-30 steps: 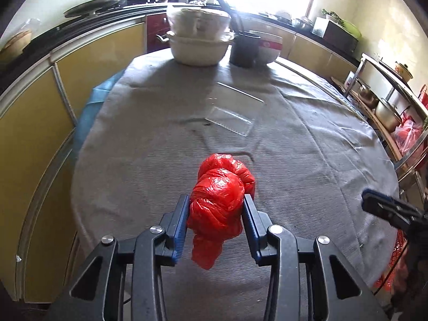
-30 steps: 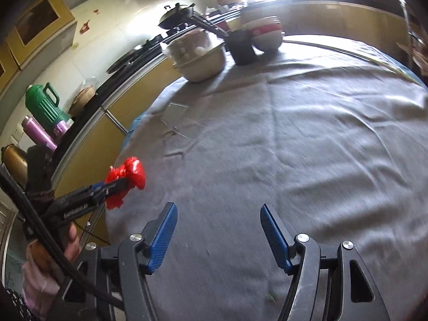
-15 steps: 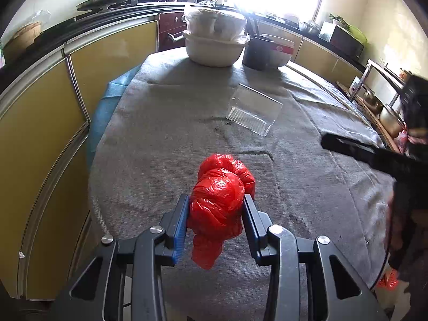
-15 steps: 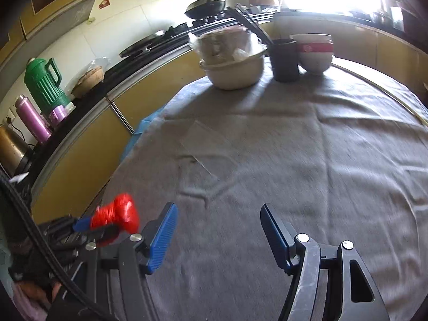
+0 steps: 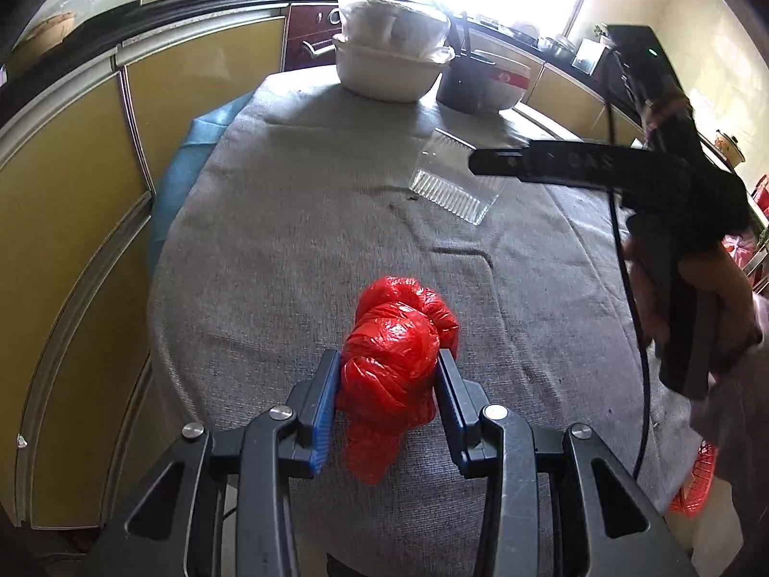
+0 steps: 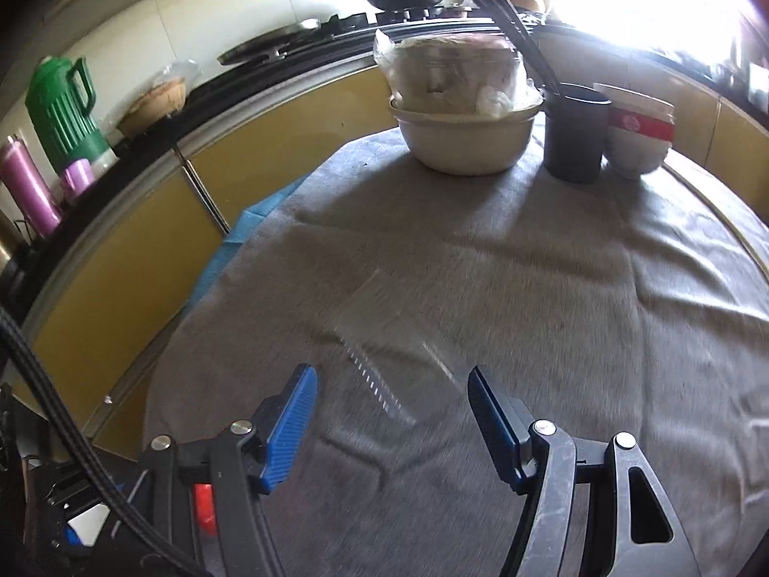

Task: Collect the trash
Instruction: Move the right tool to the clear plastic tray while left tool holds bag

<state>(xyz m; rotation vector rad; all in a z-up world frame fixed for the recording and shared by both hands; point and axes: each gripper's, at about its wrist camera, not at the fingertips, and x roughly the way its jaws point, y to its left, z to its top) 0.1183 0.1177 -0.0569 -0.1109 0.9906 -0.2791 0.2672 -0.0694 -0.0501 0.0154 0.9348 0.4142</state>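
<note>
A crumpled red plastic bag (image 5: 394,360) is pinched between the blue pads of my left gripper (image 5: 388,375), held just above the grey tablecloth (image 5: 288,250). A clear plastic tray (image 5: 454,180) lies flat further up the table. In the right wrist view that clear tray (image 6: 384,341) sits just ahead of my right gripper (image 6: 391,399), whose jaws stand open with nothing between the pads. The right gripper (image 5: 480,163) also shows in the left wrist view, reaching in from the right over the tray, held by a hand (image 5: 721,298).
At the table's far end stand a cream bowl with a bagged bowl on top (image 6: 464,139), a dark cup holding chopsticks (image 6: 574,132) and a white and red bowl (image 6: 637,130). Yellow cabinets (image 5: 72,182) run along the left. A green flask (image 6: 62,110) stands on the counter.
My right gripper has swept leftward across the table and now hovers by the clear tray. The left gripper keeps its grip on the red bag and has barely shifted.
</note>
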